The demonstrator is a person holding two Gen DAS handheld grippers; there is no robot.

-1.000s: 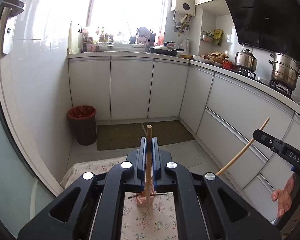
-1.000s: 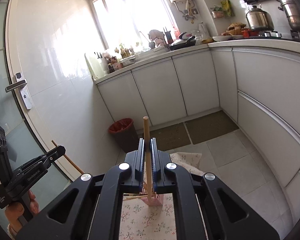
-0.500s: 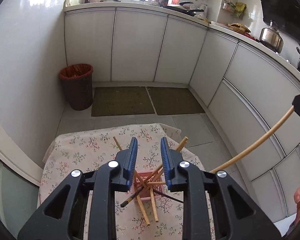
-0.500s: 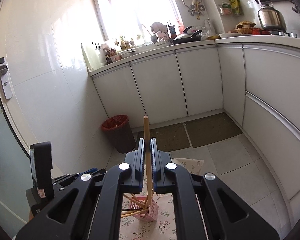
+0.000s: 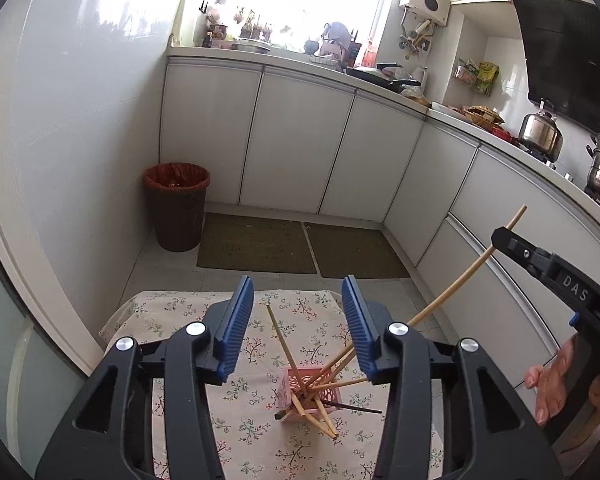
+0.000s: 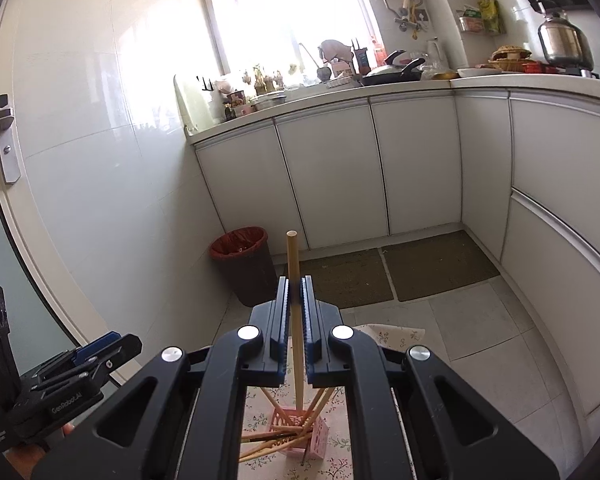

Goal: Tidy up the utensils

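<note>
While its blue-padded jaws are opening, the left gripper (image 5: 298, 320) hangs over a small pink slotted plastic basket (image 5: 312, 394) with nothing between the pads; the gap shows only the flowered cloth and the sticks below. The basket stands on a table covered with a white floral tablecloth (image 5: 180, 312). Several pale wooden chopsticks (image 5: 282, 340) lean out of the basket at mixed angles, some tips poking through its side and resting on the cloth; one dark chopstick (image 5: 356, 408) lies nearly flat across its near edge.

The right gripper (image 6: 296, 312) is clamped tight on a single pale wooden chopstick (image 6: 293, 264), held upright, its blunt top well above the pads and its lower end reaching down to the basket's mouth. In the left wrist view this same stick slants in from the right side towards the basket. Fingers of a person's hand (image 5: 548, 388) show under the right gripper's body.

Surroundings: white kitchen cabinets (image 5: 300, 144), a brown waste bin with a red liner (image 5: 176, 212), two dark floor mats (image 5: 256, 244), and a steel kettle (image 6: 564, 42) on the counter.
</note>
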